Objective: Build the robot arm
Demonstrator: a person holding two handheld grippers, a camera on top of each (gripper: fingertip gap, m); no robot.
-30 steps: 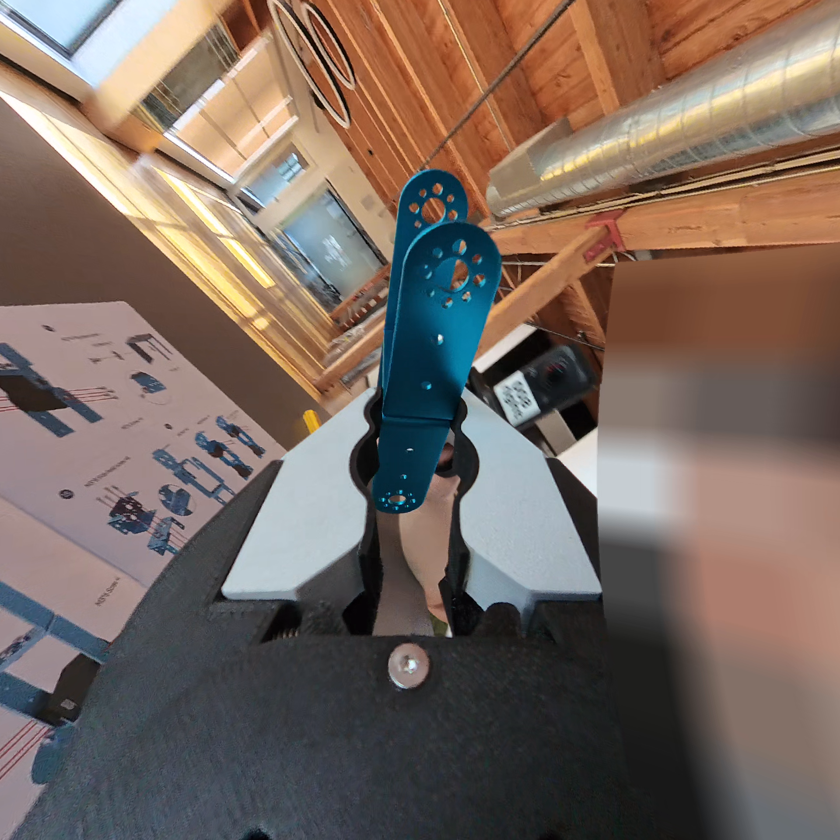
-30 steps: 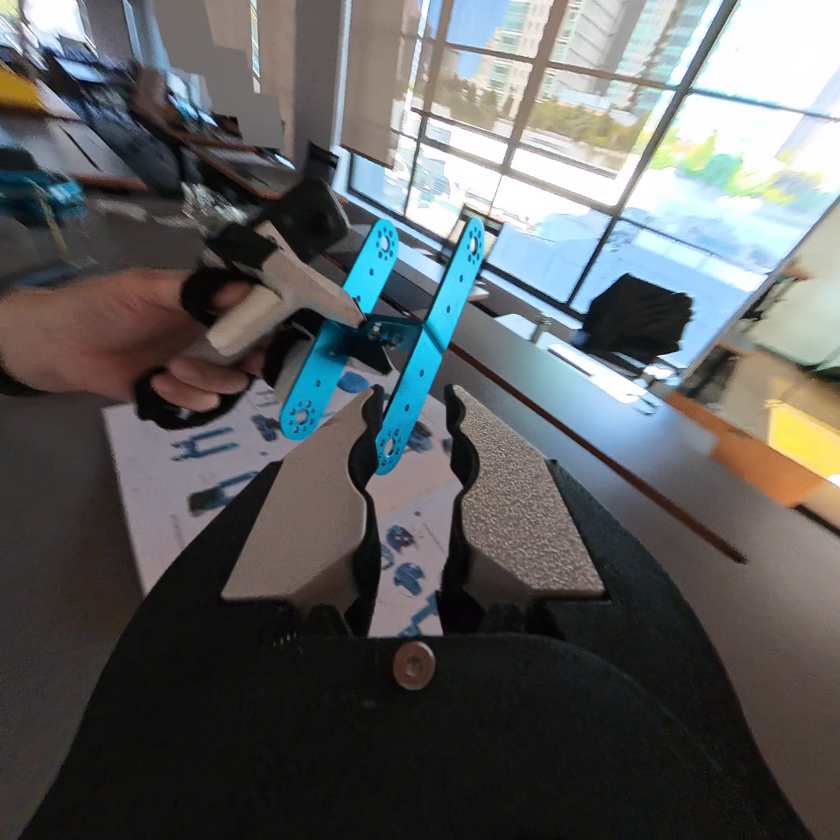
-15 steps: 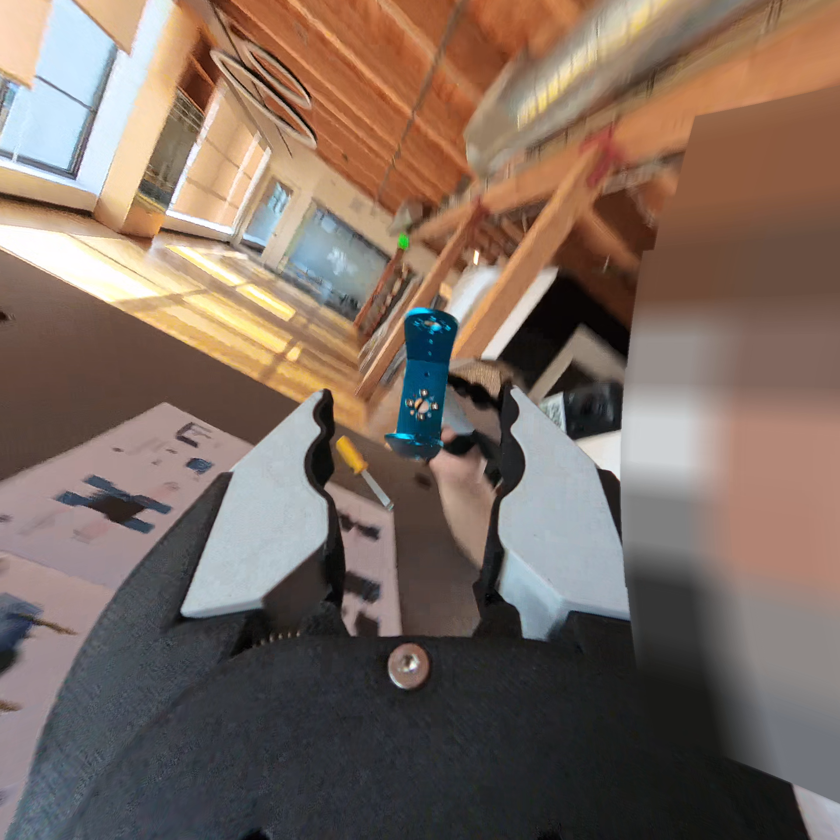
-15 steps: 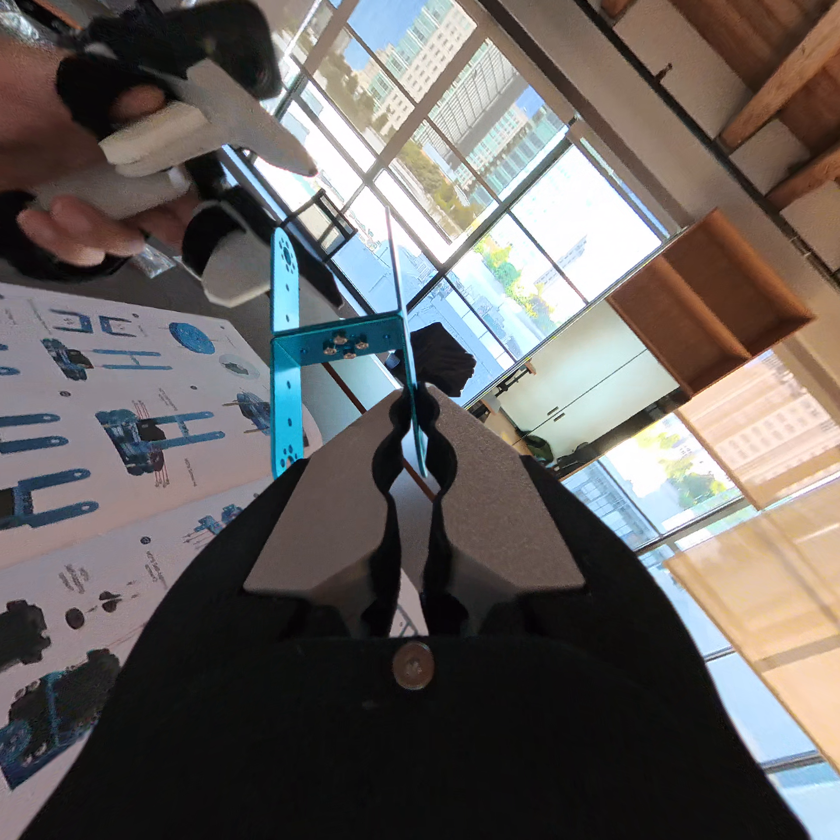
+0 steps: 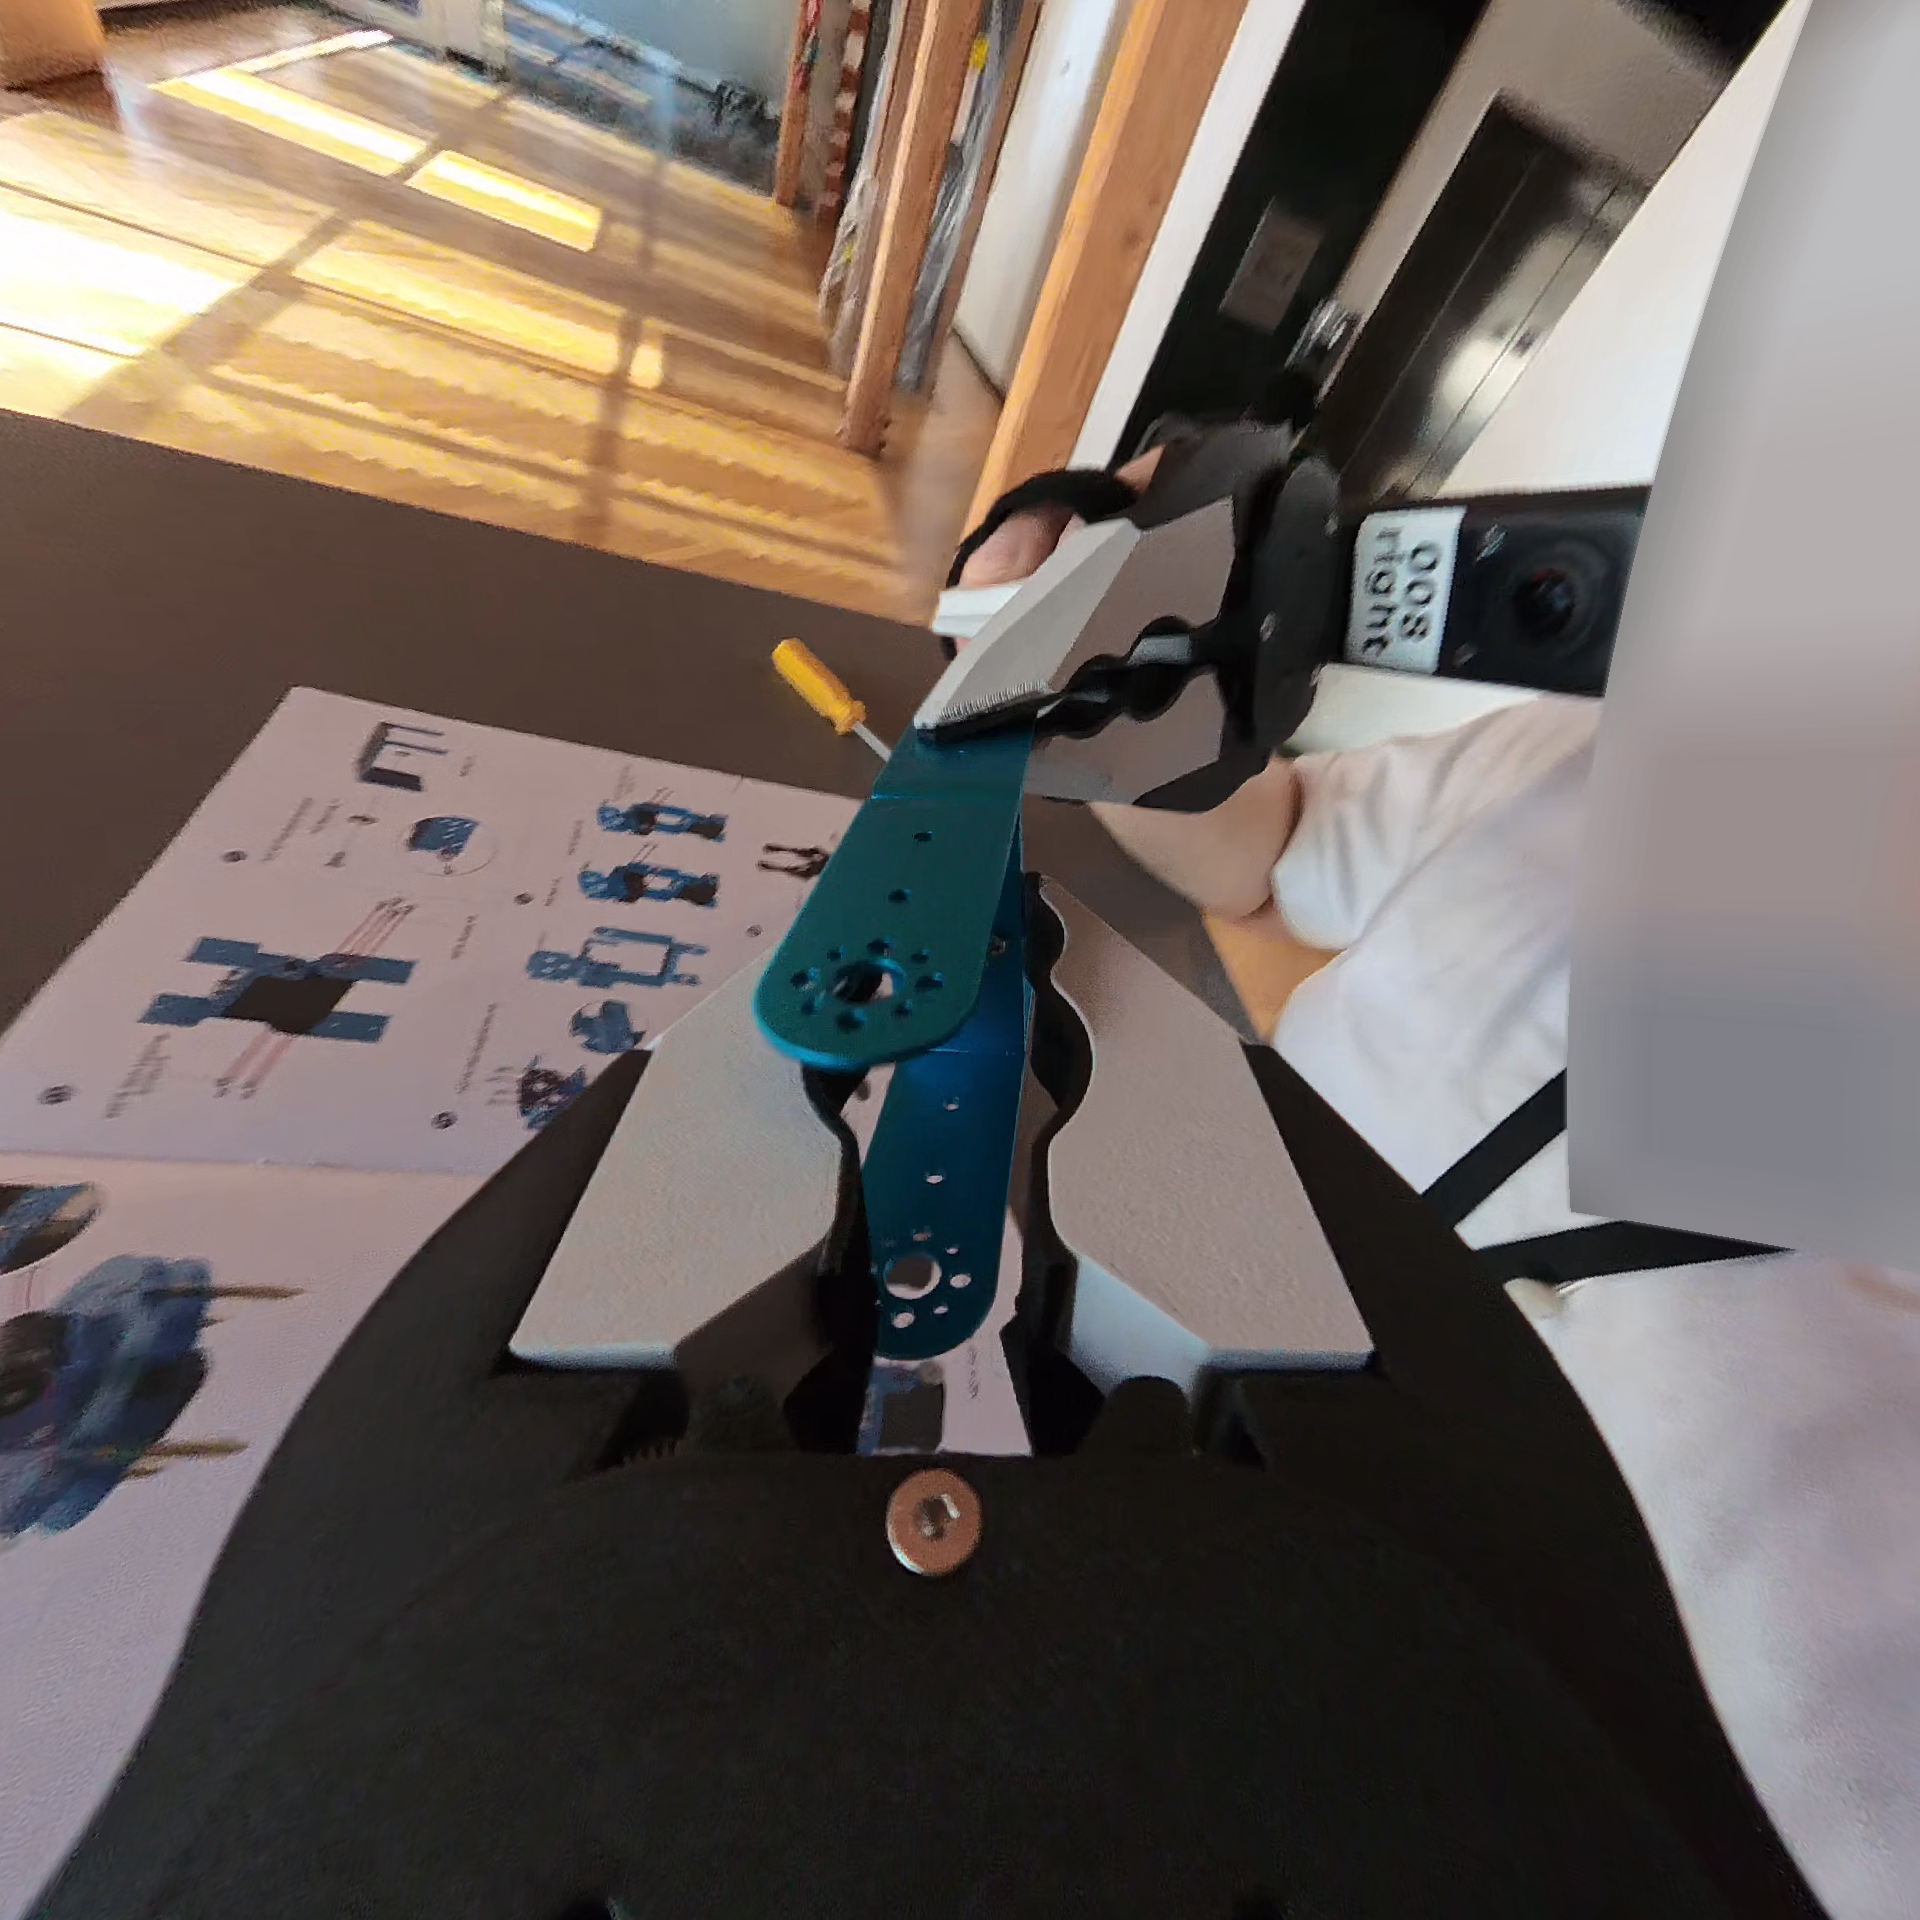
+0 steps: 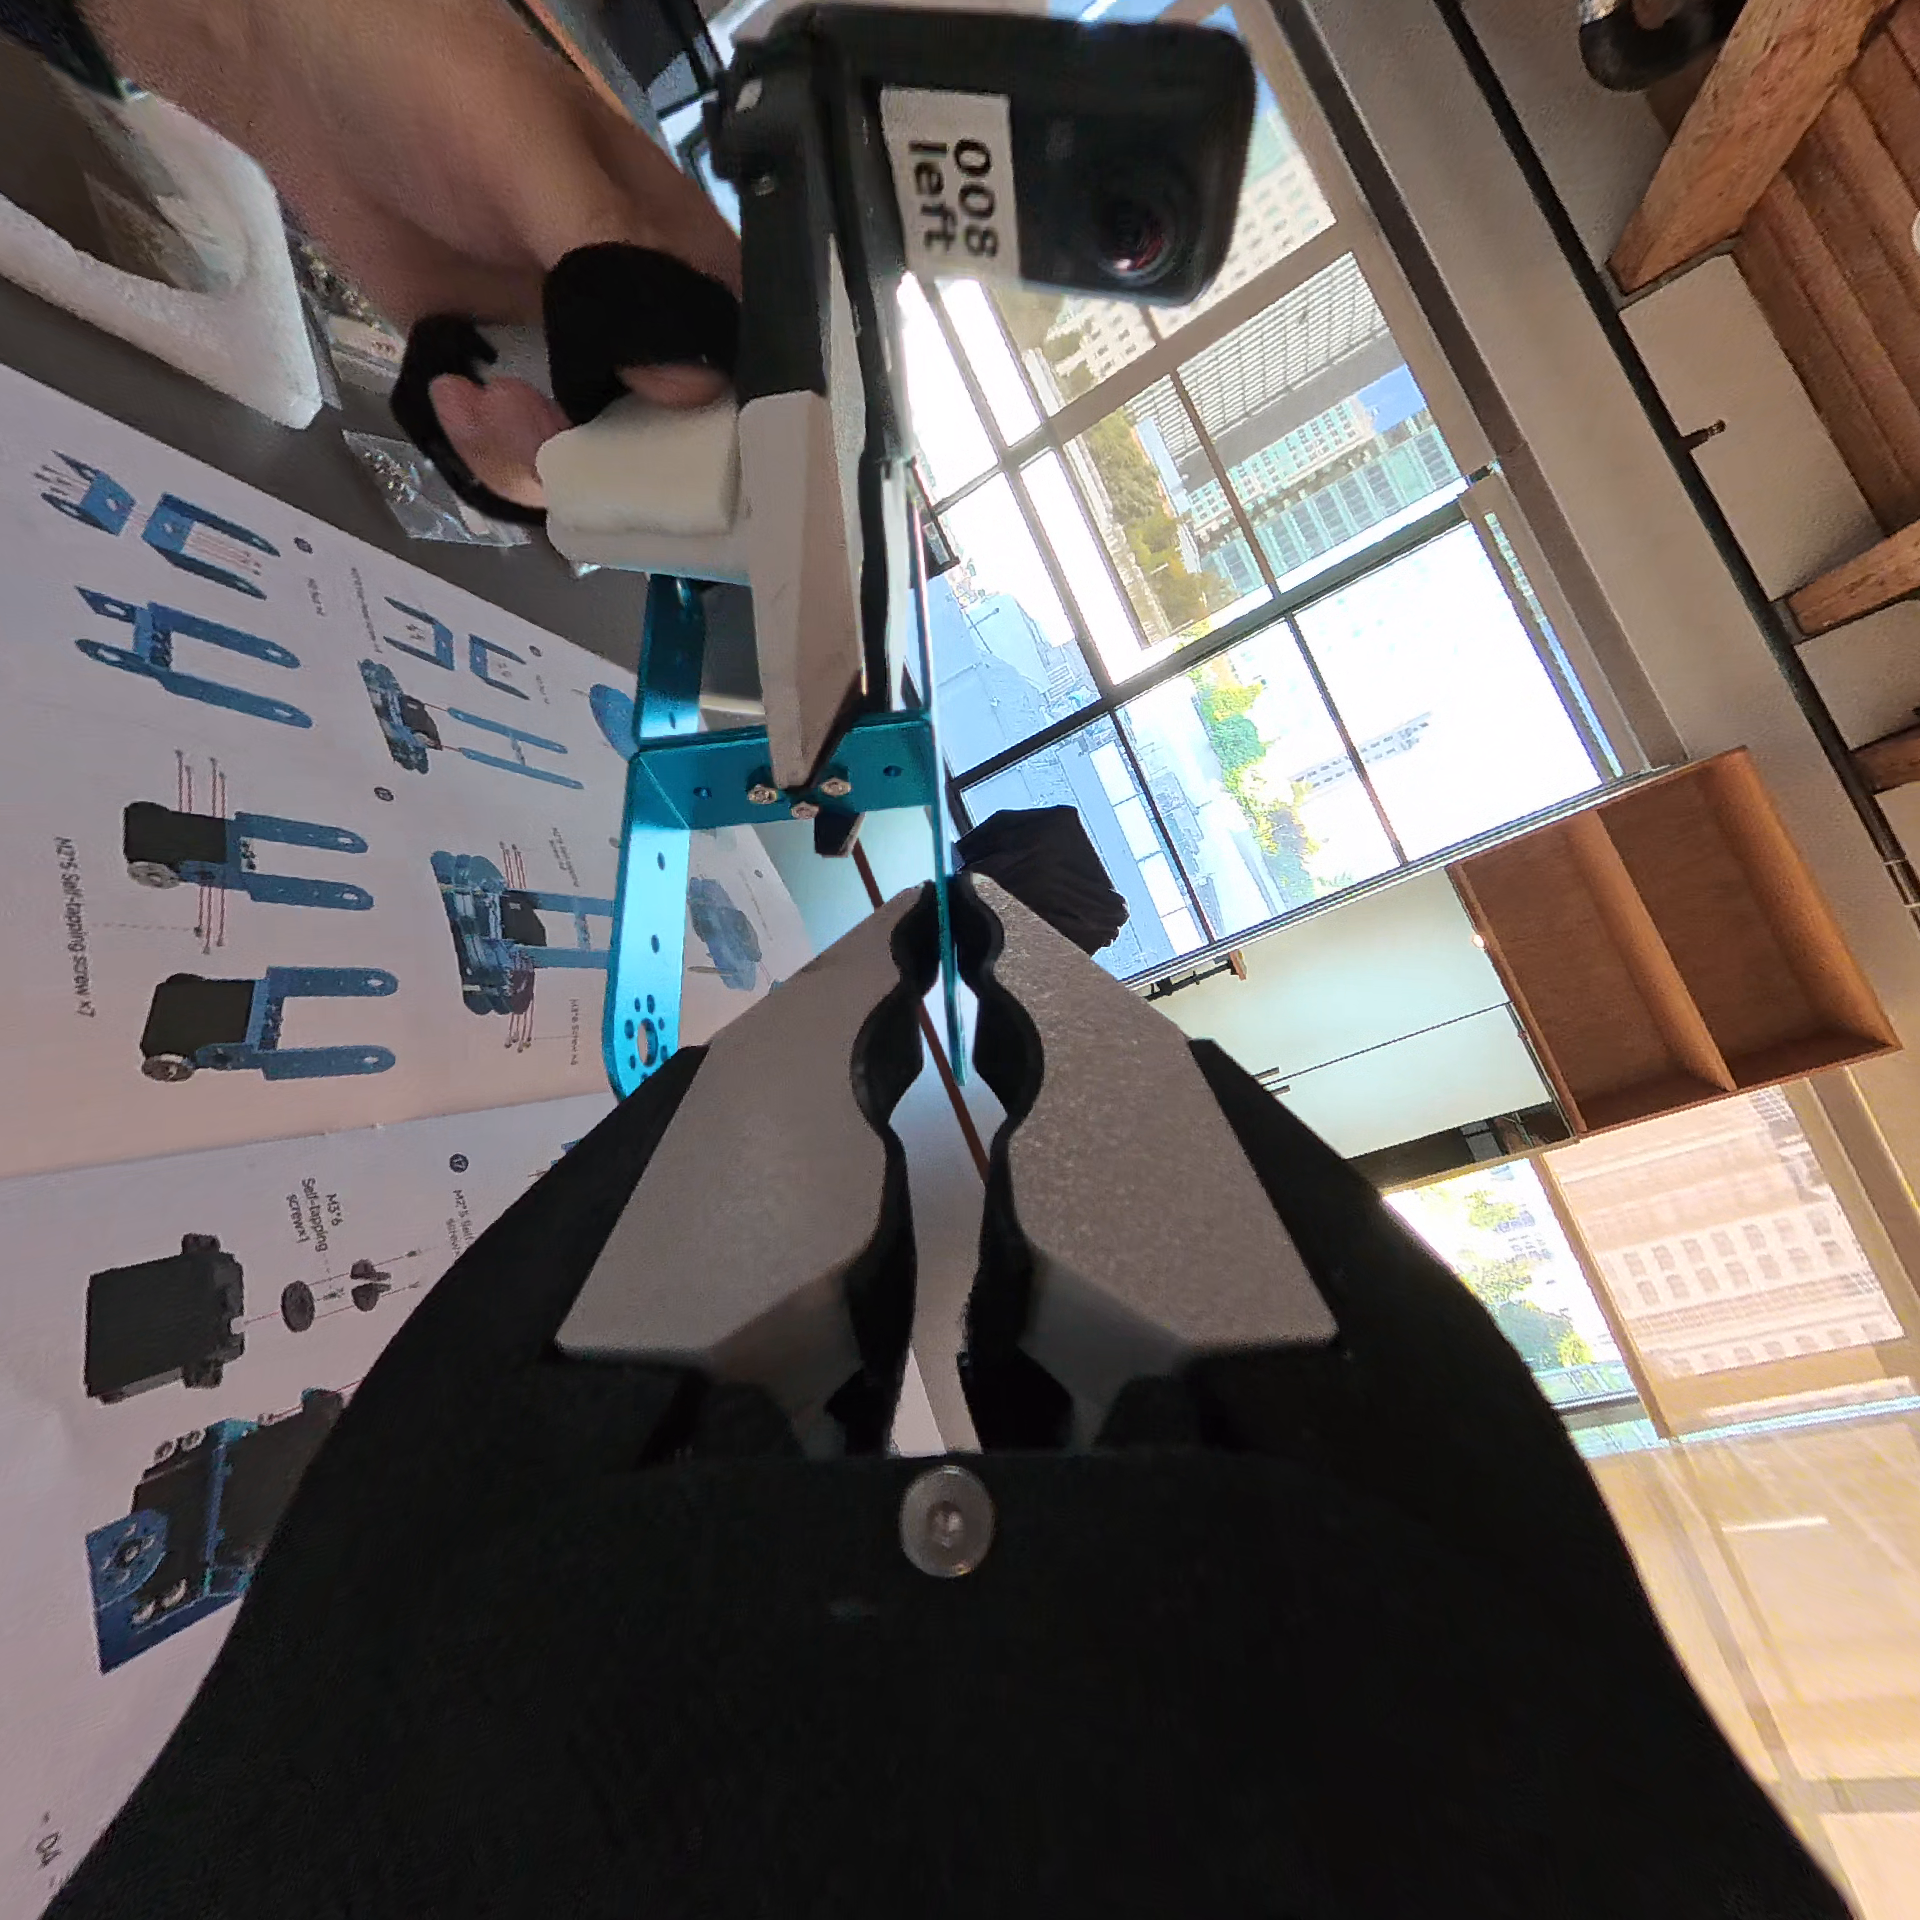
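Observation:
A blue metal bracket [image 5: 883, 935] with two pairs of perforated arms and a screwed middle bar is held in the air between both grippers. My right gripper [image 6: 948, 914] is shut on one thin arm, seen edge-on between its pads. In the left wrist view, the right gripper [image 5: 987, 727] clamps the far arm's end. My left gripper [image 5: 935, 997] has its pads against the near arm and the middle bar. In the right wrist view, the left gripper [image 6: 821, 769] reaches down onto the bracket [image 6: 665, 831] from above.
A printed instruction sheet [image 5: 364, 935] lies on the dark table [image 5: 208, 571] under the grippers; it also shows in the right wrist view [image 6: 260, 831]. A yellow-handled screwdriver [image 5: 821, 696] lies beyond it. A white foam block [image 6: 156, 260] and a bag of screws [image 6: 416, 488] lie at the far left. Left and right tips are no more than a few centimetres apart. Both grippers' tips are roughly 30 cm from the white foam block [image 6: 156, 260].
One second ago only the left gripper held the bracket. It passed to the right gripper while the left opened. Now the left has swung round and closed on it again.

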